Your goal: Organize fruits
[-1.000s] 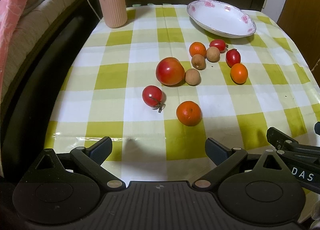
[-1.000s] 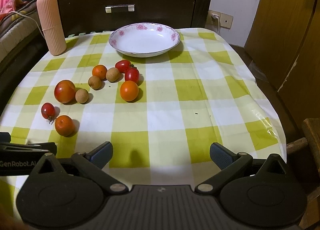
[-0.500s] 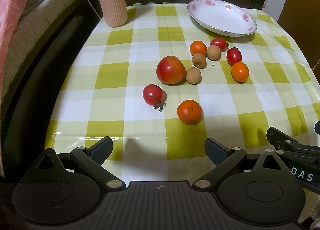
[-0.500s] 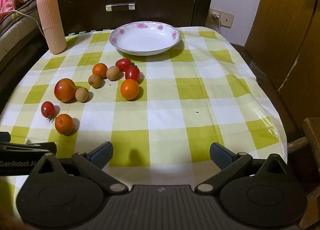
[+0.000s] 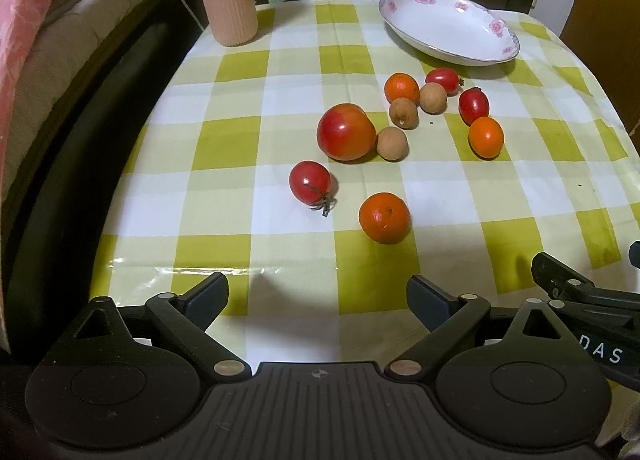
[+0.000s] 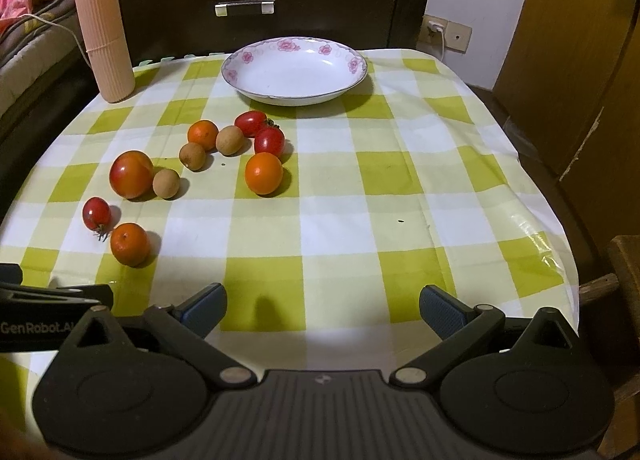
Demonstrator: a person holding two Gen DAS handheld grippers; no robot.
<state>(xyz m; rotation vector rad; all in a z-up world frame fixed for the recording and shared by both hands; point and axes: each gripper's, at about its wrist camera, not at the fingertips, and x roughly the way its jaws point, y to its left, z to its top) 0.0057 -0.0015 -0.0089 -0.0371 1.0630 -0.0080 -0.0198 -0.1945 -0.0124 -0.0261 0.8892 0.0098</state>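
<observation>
Both grippers are hovering over the near edge of the tabletop (image 6: 400, 188), which is wearing a green-and-white checked cloth. The left gripper (image 5: 318, 296) is holding its jaws wide apart with nothing between them, and the right gripper (image 6: 323, 306) is doing the same.

The white bowl (image 6: 294, 70) with pink flowers on its rim is sitting empty near the far edge, roughly at the middle. All the fruit is lying loose on the cloth between the bowl and the grippers, toward the left side. The large tomato (image 5: 346, 132) is resting against a brown longan (image 5: 392, 143). Nearer the left gripper, a small tomato (image 5: 310, 182) with its stem is lying just beside an orange (image 5: 384, 217). Closer to the bowl, a tight cluster is gathering: another orange (image 5: 401, 87), two more longans (image 5: 416, 105), two cherry tomatoes (image 5: 458, 90) and a third orange (image 5: 485, 137); whether each of these is touching its neighbour is hard to judge.

A ribbed pink cylinder (image 6: 105, 40) is standing upright at the far left corner.
</observation>
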